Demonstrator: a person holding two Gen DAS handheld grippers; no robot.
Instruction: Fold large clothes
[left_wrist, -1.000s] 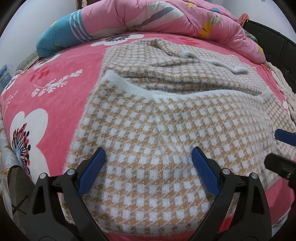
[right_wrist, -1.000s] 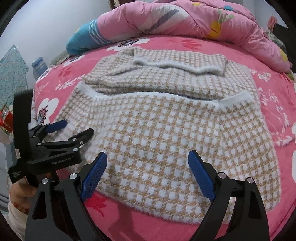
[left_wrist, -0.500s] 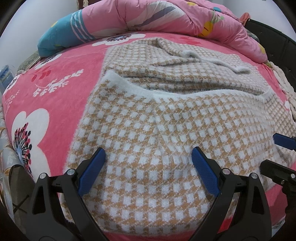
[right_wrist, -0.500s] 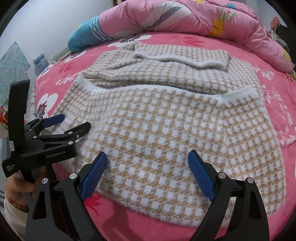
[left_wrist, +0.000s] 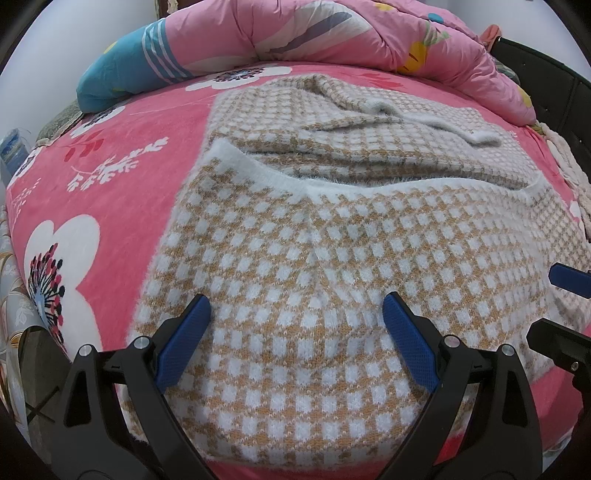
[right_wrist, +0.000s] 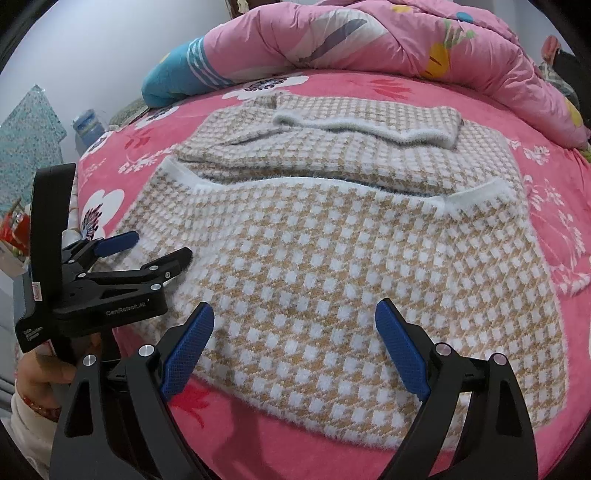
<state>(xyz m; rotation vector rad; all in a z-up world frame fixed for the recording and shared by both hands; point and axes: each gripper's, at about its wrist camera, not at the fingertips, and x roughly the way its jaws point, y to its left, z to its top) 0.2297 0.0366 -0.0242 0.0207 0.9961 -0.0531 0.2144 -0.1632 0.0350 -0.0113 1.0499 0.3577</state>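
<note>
Left gripper (left_wrist: 295, 325) and right gripper (right_wrist: 294, 332), fingers spread wide, empty, above the checked sweater (right_wrist: 351, 258)

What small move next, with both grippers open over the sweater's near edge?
Probably lower both onto the near hem and close. The left gripper and right gripper hang open above the checked sweater, holding nothing; its far part is already folded over.

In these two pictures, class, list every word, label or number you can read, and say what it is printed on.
"GenRobot.AI": side of the left hand-held gripper, right wrist view.
"Data Acquisition System", roughly: its handle; small, only partly legible.
Red-edged sticker on that handle: too small to read.
</note>
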